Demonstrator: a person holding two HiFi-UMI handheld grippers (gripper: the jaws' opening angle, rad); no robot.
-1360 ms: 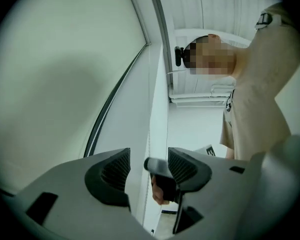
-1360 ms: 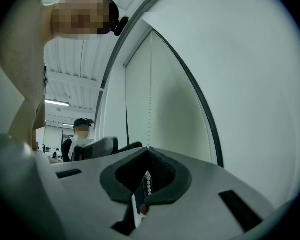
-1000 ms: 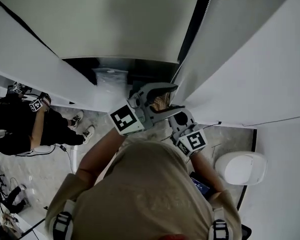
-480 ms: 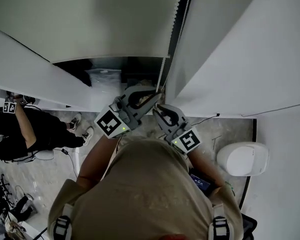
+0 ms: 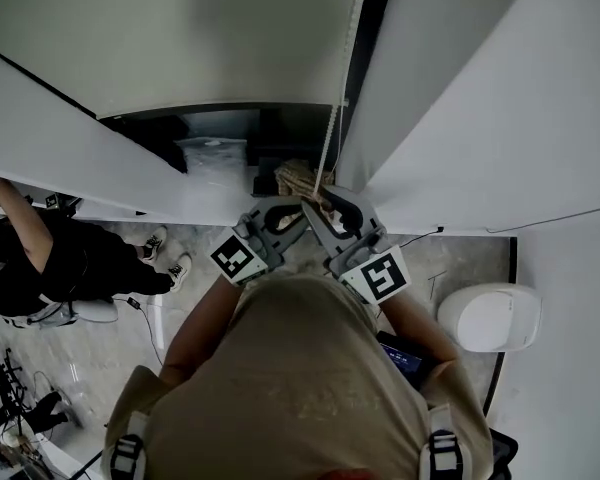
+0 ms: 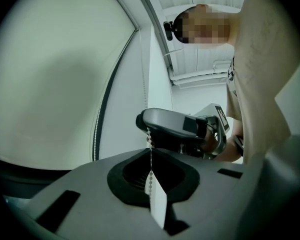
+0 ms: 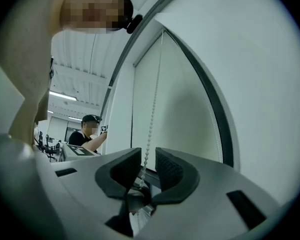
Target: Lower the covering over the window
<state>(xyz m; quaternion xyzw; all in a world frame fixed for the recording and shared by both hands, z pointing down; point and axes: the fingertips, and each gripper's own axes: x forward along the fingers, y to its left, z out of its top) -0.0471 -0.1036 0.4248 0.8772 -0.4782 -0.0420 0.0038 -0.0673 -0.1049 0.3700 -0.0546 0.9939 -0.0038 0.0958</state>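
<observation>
Pale grey-green fabric of the roller blind (image 5: 180, 28) fills the top of the head view. Its lower edge ends above a dark uncovered strip of window. Just to its right, the thin white beaded pull chain (image 5: 332, 138) drops to where the left gripper (image 5: 292, 208) and the right gripper (image 5: 332, 200) meet, their tips close together in front of the person's chest. In the left gripper view the jaws are clenched: the dark pads meet with no background between them. The chain runs down into their seam, and its flat white plastic connector (image 6: 158, 206) sticks out on the near side. In the right gripper view the jaws stand a little apart, with the chain hanging in the slot between the ribbed pads. It seems to hang free there rather than pinched, though deeper in the slot the wide-angle picture makes that hard to judge. The step in hand looks like a hand-over-hand pull on the chain, with much of the lowering probably left to do. To do it well, the right jaws should close squarely on the beads before the left lets go. The pull should then run straight down along the chain's own line, so the beads neither slip through the pads nor drag sideways.
</observation>
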